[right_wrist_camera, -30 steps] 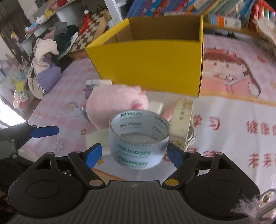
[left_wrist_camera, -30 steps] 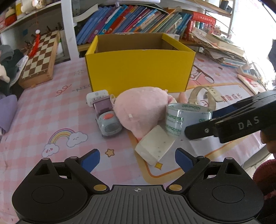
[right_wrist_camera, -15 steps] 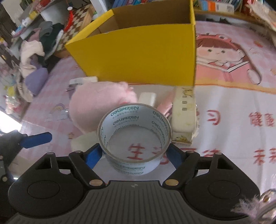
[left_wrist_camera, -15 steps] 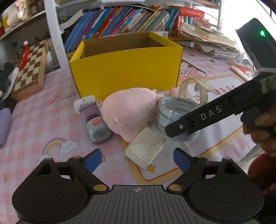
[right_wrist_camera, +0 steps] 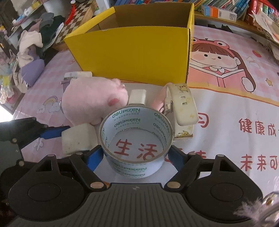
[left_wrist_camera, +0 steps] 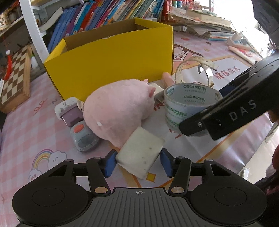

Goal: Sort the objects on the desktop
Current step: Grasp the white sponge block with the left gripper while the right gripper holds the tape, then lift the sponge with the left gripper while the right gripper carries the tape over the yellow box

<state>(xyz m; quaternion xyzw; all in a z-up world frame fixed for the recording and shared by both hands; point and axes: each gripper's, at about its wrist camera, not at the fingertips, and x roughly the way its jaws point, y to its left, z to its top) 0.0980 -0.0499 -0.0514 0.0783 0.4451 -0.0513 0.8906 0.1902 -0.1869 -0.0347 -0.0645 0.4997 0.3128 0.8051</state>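
My left gripper (left_wrist_camera: 138,163) is open, with its blue pads on either side of a white eraser block (left_wrist_camera: 140,154) that lies against a pink plush toy (left_wrist_camera: 118,108). My right gripper (right_wrist_camera: 135,157) is shut on a roll of clear tape (right_wrist_camera: 136,138), its pads pressing both sides; the roll also shows in the left wrist view (left_wrist_camera: 186,108). The open yellow box (left_wrist_camera: 111,57) stands behind the pile, also seen in the right wrist view (right_wrist_camera: 132,50). The eraser block (right_wrist_camera: 78,138) sits left of the tape.
A small grey-and-purple device (left_wrist_camera: 76,125) lies left of the plush. A cream watch strap (right_wrist_camera: 183,108) and a white charger (right_wrist_camera: 137,96) lie behind the tape. A chessboard (left_wrist_camera: 14,75) is at the left, books (left_wrist_camera: 104,15) on shelves behind.
My left gripper has moved forward and its pads now flank the eraser block. My right gripper has closed onto the tape roll and tilted downward over it.
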